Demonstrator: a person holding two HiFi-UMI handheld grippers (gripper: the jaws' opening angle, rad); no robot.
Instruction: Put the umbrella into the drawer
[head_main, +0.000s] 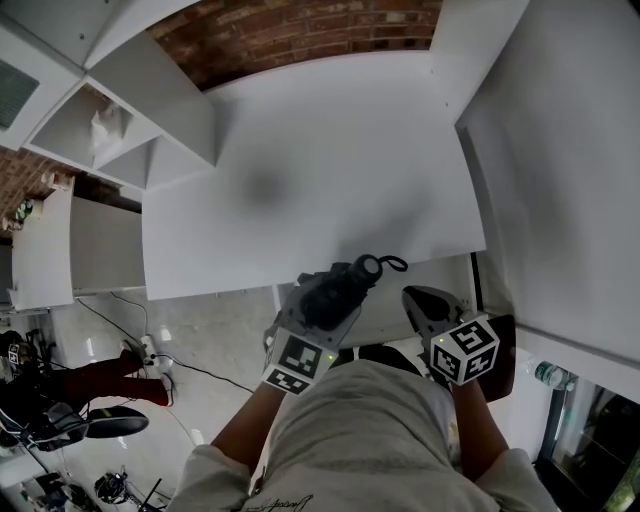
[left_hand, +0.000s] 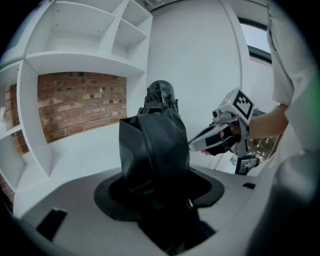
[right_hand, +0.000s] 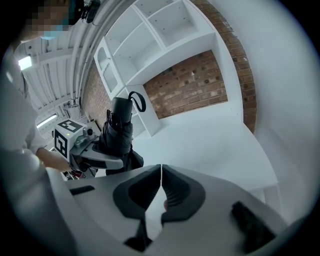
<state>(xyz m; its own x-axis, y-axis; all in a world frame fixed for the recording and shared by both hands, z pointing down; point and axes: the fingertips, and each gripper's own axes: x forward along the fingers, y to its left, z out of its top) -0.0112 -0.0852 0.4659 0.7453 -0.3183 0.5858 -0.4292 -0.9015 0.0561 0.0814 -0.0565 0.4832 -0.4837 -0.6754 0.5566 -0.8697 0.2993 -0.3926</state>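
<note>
Folded umbrella (left_hand: 152, 145) clamped in left gripper (head_main: 322, 312) — right gripper (right_hand: 161, 184) (empty) pinched closed

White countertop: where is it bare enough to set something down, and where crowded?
The white countertop is bare from the red brick wall to its near edge, between white shelf unit and white side panel. That edge is crowded: left gripper holding the black folded umbrella, right gripper beside.
</note>
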